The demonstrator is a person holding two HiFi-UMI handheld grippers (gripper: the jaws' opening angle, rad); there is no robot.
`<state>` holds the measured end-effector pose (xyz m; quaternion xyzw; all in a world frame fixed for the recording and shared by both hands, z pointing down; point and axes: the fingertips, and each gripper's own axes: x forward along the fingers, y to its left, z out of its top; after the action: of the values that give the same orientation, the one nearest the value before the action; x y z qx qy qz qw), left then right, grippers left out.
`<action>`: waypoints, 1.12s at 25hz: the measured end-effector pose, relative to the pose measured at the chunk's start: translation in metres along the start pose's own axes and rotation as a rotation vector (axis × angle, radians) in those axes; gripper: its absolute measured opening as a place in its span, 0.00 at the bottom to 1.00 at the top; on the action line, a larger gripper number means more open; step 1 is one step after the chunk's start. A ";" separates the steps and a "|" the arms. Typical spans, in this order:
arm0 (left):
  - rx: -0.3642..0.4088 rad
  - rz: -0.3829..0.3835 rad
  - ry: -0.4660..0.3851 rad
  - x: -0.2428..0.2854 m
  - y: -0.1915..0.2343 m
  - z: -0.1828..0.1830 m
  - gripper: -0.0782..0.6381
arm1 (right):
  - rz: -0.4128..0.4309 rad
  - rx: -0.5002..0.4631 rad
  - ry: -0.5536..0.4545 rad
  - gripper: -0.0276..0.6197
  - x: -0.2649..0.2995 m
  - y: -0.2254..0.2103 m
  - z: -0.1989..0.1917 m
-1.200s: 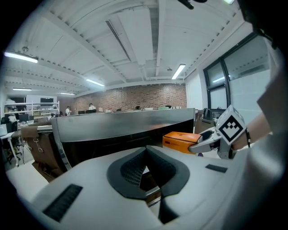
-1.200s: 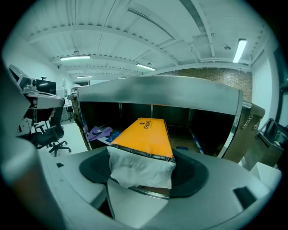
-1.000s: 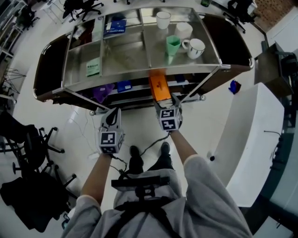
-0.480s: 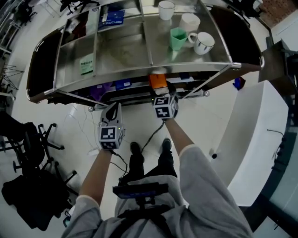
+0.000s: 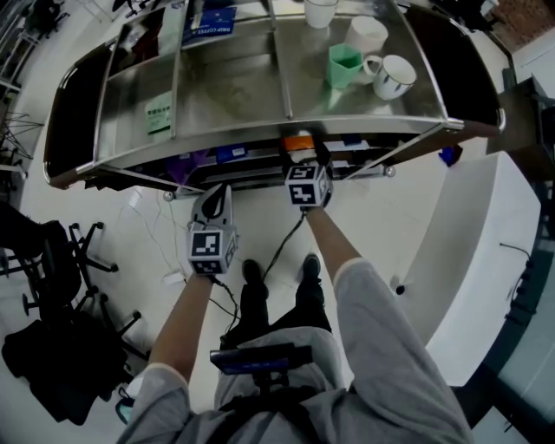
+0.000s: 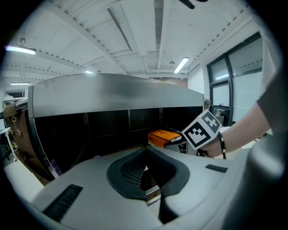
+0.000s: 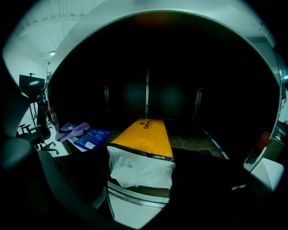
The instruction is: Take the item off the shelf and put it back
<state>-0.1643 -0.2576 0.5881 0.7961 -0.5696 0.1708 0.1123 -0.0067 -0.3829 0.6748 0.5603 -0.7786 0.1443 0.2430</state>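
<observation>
An orange box [image 7: 143, 136] with a white near end reaches into the dark lower level of the steel shelf unit [image 5: 260, 130], over that level's front rim [image 7: 135, 196]. My right gripper [image 7: 141, 157] is shut on the box's near end. In the head view only a short orange stub of the box [image 5: 297, 143] shows past the top shelf's edge, just ahead of the right gripper [image 5: 301, 160]. My left gripper [image 5: 217, 194] hangs lower and to the left, short of the shelf; in its own view the left gripper [image 6: 146, 150] has its jaws together and empty.
The top shelf carries a green cup [image 5: 343, 66], white mugs [image 5: 395, 76], a blue box [image 5: 208, 19] and a green packet [image 5: 158, 114]. A purple cloth [image 7: 72, 130] and a blue packet [image 7: 91, 138] lie left of the box. Office chairs [image 5: 52, 260] stand at left, a white counter [image 5: 473, 260] at right.
Both grippers have moved toward the shelf and down. The orange box has slid further under the top shelf, so less of it shows in the head view.
</observation>
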 end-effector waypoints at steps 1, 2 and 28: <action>-0.003 0.001 0.004 0.000 0.000 -0.001 0.12 | 0.000 -0.004 -0.001 0.61 0.002 0.000 0.001; -0.005 0.002 0.007 0.000 -0.001 -0.002 0.12 | -0.001 -0.008 -0.001 0.61 0.004 0.000 0.001; -0.036 0.036 0.003 -0.012 0.020 -0.008 0.12 | -0.019 -0.033 0.043 0.73 0.014 -0.004 -0.019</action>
<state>-0.1875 -0.2505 0.5906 0.7833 -0.5867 0.1636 0.1242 -0.0024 -0.3859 0.6977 0.5605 -0.7701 0.1411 0.2701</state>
